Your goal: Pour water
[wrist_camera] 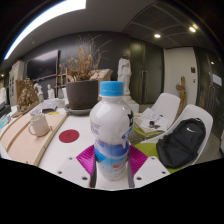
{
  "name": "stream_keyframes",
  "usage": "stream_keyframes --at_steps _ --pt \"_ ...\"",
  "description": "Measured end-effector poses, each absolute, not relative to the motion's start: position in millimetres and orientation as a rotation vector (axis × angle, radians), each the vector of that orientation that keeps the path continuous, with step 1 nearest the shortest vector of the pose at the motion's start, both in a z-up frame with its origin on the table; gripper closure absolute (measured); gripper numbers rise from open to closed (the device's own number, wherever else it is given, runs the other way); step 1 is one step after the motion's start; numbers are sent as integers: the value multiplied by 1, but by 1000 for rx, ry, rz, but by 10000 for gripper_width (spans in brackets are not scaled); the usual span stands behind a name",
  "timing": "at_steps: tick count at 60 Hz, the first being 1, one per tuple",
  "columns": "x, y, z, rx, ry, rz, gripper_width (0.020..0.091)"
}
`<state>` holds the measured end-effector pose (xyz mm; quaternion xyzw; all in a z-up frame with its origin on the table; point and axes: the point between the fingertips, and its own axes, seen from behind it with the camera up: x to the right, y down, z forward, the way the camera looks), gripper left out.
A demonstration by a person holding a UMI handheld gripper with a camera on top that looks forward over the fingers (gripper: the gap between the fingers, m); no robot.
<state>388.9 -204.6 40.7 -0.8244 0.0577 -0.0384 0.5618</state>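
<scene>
We have the bottle [111,130] upright between our fingers, the magenta pads [88,157] pressed against its lower sides, so the gripper [111,160] is clenched on it. The blue cap [112,89] looks to be on (if so, nothing pours until it comes off). The mug [39,125] stands well apart on the table [62,152], beyond a red coaster [68,135]. We judge the smooth bottle may slip or swing when tipped, and water could miss the mug.
</scene>
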Motion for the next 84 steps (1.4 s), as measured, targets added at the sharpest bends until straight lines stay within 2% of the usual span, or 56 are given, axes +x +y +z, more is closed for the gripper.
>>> stream_keyframes --at_steps 6,16,23,37,46,67,73,84 --pt "390 -205 40 -1947 131 -114 749" --pt "392 -203 49 -1960 106 -233 751" --pt "389 -192 80 -1943 61 -356 750" --pt "350 -146 167 -1833 -193 -773 749" --pt "294 -99 198 -1683 -495 -1123 749" --pt "210 -36 187 -1261 -1162 -1702 750" --pt "204 -30 178 -1225 -1240 -1746 750" --pt "202 -27 178 -1237 -1253 -1728 750"
